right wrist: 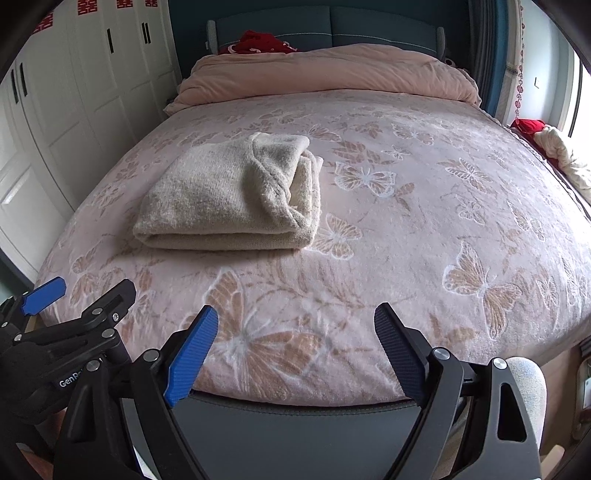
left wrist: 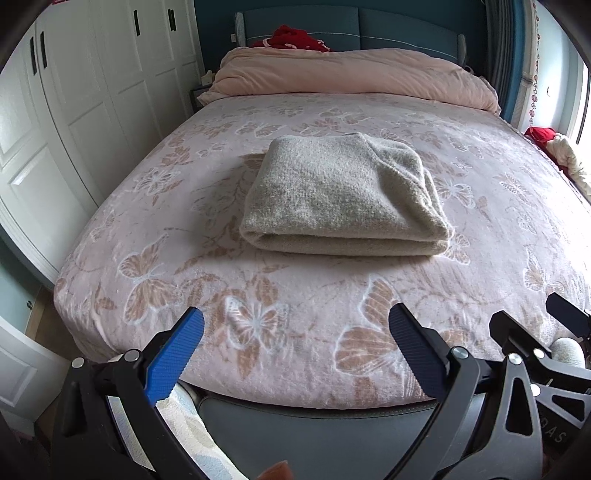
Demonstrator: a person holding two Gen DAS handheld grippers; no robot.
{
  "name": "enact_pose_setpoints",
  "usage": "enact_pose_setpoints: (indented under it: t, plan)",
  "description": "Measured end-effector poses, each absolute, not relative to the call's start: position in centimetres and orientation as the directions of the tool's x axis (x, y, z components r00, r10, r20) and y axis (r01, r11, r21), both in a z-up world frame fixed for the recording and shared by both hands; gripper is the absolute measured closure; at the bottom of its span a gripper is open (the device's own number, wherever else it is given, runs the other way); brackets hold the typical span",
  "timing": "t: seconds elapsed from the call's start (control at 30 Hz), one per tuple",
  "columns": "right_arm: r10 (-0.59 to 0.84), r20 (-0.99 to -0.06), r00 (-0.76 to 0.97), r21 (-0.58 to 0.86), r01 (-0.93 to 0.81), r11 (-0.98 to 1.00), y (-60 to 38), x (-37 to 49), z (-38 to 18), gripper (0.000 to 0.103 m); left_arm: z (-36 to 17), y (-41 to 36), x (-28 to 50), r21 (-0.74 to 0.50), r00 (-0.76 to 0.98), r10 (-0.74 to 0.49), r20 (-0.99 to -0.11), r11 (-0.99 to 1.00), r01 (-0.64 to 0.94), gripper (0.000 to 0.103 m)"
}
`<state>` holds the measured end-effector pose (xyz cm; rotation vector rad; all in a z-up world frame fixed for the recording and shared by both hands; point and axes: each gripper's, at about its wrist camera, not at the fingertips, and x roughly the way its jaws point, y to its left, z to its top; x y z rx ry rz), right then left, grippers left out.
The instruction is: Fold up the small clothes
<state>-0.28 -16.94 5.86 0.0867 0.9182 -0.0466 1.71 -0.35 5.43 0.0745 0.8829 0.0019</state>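
My left gripper (left wrist: pixel 295 354) and right gripper (right wrist: pixel 295 354) hang with jaws wide, empty; the folded sweater (left wrist: pixel 343 199) lies ahead mid-bed (left wrist: pixel 184 206), long axis crosswise, nearer my left.

A home bedroom. A wide bed (left wrist: pixel 207 302) fills it, spread with a pink butterfly-patterned blanket (left wrist: pixel 461 229), a pink duvet (left wrist: pixel 351 74) bunched against a blue padded headboard (left wrist: pixel 399 27). White panelled wardrobe doors (left wrist: pixel 92 85) line the left wall, and daylight falls through a window (right wrist: pixel 576 107) on the right.
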Motion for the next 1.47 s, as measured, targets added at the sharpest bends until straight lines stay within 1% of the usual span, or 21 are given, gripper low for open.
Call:
enact_pose_setpoints:
  t: [0.4,0.9,1.1,1.47]
  plan:
    - [-0.009,-0.802,0.597,0.047,0.078,0.996,-16.7,-0.3,5.4,0.018,5.3,-0.6,1.6,0.119,0.636,0.091,-0.766,0.993,0.001,0.005]
    - [-0.001,-0.811,0.585,0.062,0.088,0.994,-16.6,-0.4,5.1,0.018,4.9,-0.3,1.8,0.117,0.616,0.093,-0.782,0.993,-0.001,0.005]
    - [0.005,-0.814,0.580,0.074,0.095,0.993,-16.5,-0.3,5.0,0.018,5.0,-0.3,1.6,0.127,0.639,0.103,-0.763,0.992,-0.008,0.005]
    - [-0.002,-0.812,0.584,0.068,0.099,0.993,-15.7,-0.3,5.0,0.018,5.0,-0.1,1.7,0.118,0.631,0.099,-0.769,0.993,-0.012,0.006]
